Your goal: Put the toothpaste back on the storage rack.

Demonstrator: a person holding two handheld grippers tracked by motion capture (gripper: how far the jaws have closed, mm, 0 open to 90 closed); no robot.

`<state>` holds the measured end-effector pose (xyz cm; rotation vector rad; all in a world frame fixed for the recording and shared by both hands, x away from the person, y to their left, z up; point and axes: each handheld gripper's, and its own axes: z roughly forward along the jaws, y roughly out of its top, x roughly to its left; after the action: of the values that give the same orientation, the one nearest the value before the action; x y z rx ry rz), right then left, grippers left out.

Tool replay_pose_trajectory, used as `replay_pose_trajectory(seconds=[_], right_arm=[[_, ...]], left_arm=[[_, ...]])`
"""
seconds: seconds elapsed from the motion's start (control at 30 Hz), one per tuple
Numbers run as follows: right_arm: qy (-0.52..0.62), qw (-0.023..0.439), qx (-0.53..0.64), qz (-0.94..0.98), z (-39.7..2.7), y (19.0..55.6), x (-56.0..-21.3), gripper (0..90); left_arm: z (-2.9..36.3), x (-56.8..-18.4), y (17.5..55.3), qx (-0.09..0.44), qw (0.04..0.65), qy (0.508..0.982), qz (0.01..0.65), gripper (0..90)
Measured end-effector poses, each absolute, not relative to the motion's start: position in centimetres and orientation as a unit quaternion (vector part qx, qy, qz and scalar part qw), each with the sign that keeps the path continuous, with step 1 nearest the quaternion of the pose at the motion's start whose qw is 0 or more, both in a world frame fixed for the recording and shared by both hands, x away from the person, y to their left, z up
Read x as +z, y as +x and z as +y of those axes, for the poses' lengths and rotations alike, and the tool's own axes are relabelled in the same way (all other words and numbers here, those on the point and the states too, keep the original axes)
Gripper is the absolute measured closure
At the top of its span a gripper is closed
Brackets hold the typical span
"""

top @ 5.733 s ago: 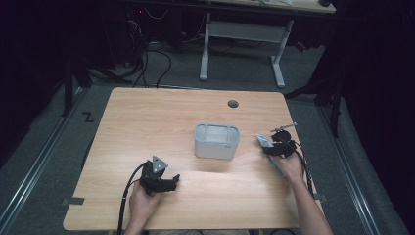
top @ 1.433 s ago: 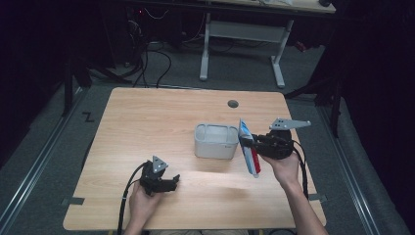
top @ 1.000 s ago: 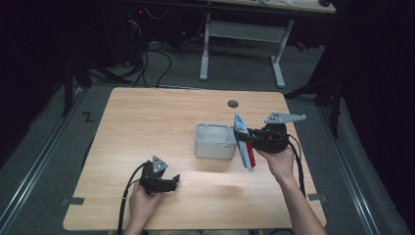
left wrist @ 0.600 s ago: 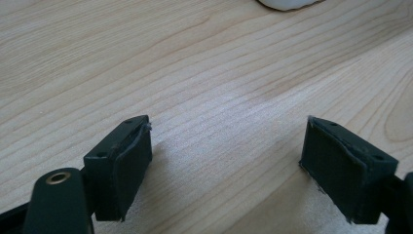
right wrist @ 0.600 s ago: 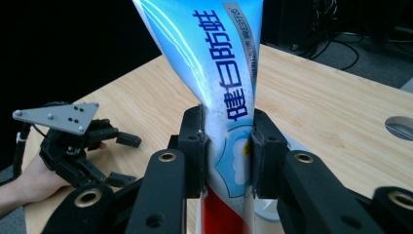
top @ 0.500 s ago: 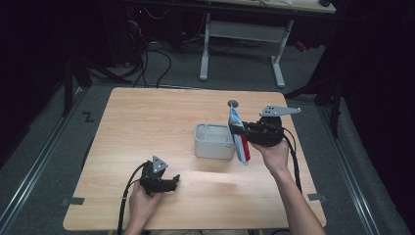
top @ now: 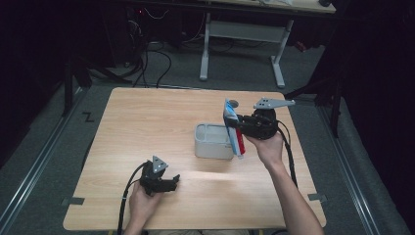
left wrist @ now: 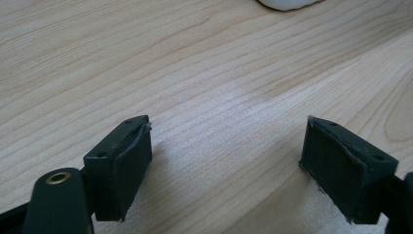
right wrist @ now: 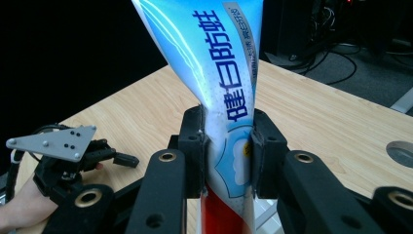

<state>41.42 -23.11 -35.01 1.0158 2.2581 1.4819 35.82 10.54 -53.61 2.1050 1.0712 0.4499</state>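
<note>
Both grippers are showing black bodies: left gripper and right gripper each carrying a grey three-cornered plate with dark dots, trailing black cables. Brass-ringed screw holes are showing on the black arms. Forearms are bare, no sleeves.

A dim lab or workshop: a light wooden rectangular table on grey carpet, black cables tangled at 11 o'clock, a white-legged metal workbench at 12 o'clock.
</note>
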Motion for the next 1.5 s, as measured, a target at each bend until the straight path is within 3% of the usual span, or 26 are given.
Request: replay_pose_trajectory(seconds=[0.87, 1.5], right_arm=[[0.345, 0.151, 0.503, 0.778, -20.3, 43.9, -33.3, 71.5], [0.354, 0.161, 0.519, 0.762, -19.2, 45.7, -34.1, 71.3]], left_arm=[[10.5, -53.6, 35.8, 0.173, 0.361, 0.818, 0.413, 19.1], [10.5, -53.6, 35.8, 0.173, 0.360, 0.818, 0.413, 19.1]])
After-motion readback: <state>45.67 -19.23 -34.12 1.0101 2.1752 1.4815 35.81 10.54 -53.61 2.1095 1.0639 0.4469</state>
